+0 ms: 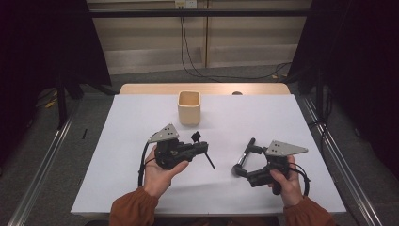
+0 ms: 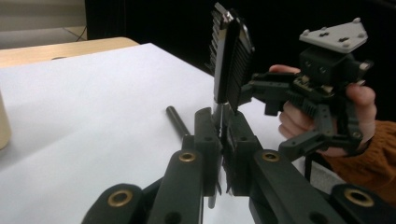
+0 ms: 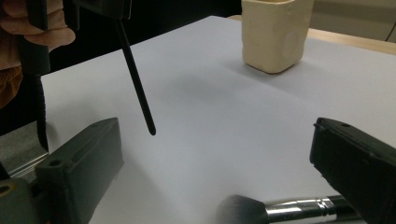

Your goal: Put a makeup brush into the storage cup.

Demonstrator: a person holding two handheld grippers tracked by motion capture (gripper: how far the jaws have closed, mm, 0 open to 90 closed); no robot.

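Black comb with a thin pointed tail handle [image 1: 201, 146] sits clamped between the jaws of the left tool [image 1: 203, 147], lifted off the white desk [image 1: 141, 122]. In the left gripper view the comb [image 2: 229, 60] stands nearly upright, its toothed head above the closed jaws and its shaft running down between them. In the right gripper view the slim black tail [image 3: 135, 77] hangs slanted, its tip just above the desk surface [image 3: 210, 116] and not touching it.

In the high view the left hand [image 1: 160, 172] holds its tool over the middle of the desk, in front of a cream-coloured squarish cup [image 1: 189, 107] that stands upright near the far edge. The cup [image 3: 275, 32] shows in the right gripper view as a pale, rounded-corner container, well apart from the comb.

A makeup brush with a black handle, silver ferrule and dark soft bristles [image 1: 244, 155] lies flat on the desk at the right side. The right tool [image 1: 243, 157], held by the right hand [image 1: 287, 181], has its jaws spread wide, one on each side of the brush. In the right gripper view the brush head [image 3: 243, 210] and shiny ferrule lie low between the two open jaws, close to the right-hand one; whether either jaw touches the brush cannot be told.
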